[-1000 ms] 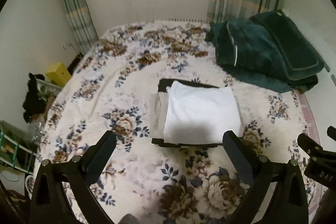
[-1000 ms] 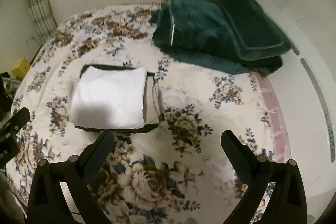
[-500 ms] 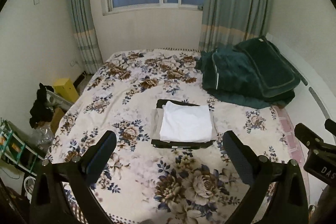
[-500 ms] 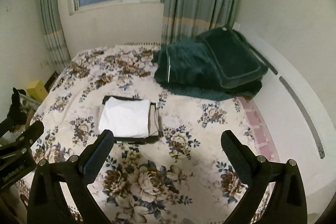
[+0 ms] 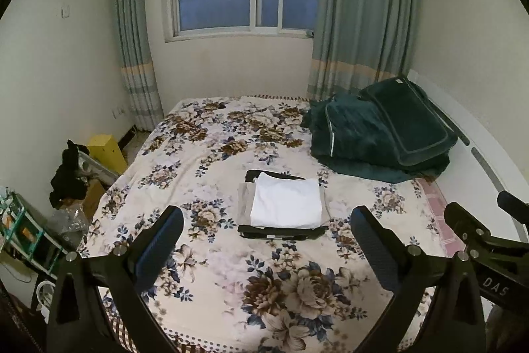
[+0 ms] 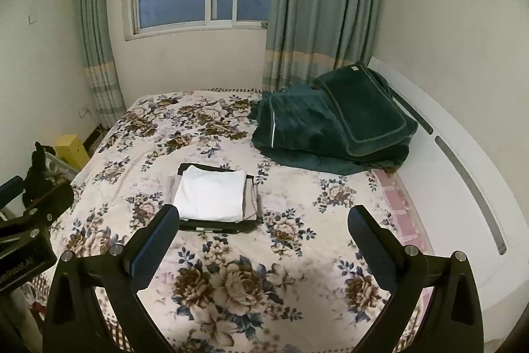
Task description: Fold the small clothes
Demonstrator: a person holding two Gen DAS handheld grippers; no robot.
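Observation:
A stack of folded clothes lies in the middle of the bed: a white folded garment [image 5: 287, 203] [image 6: 210, 193] on top, a beige one [image 5: 244, 204] under it, a black one [image 5: 281, 232] at the bottom. My left gripper [image 5: 266, 237] is open and empty, held back over the bed's near end, well short of the stack. My right gripper [image 6: 263, 235] is open and empty, also back from the stack, which lies to its front left. Each gripper's body shows at the edge of the other's view.
The bed has a floral sheet [image 5: 215, 154] [image 6: 297, 187]. A dark green folded blanket [image 5: 380, 138] [image 6: 330, 128] lies at the far right by the white headboard [image 6: 463, 171]. A yellow box [image 5: 105, 151] and clutter [image 5: 66, 174] stand on the floor at the left. Window and curtains behind.
Both grippers have pulled back and up from the stack; the view has widened from the bed surface to the whole room. The folded stack has stayed in place.

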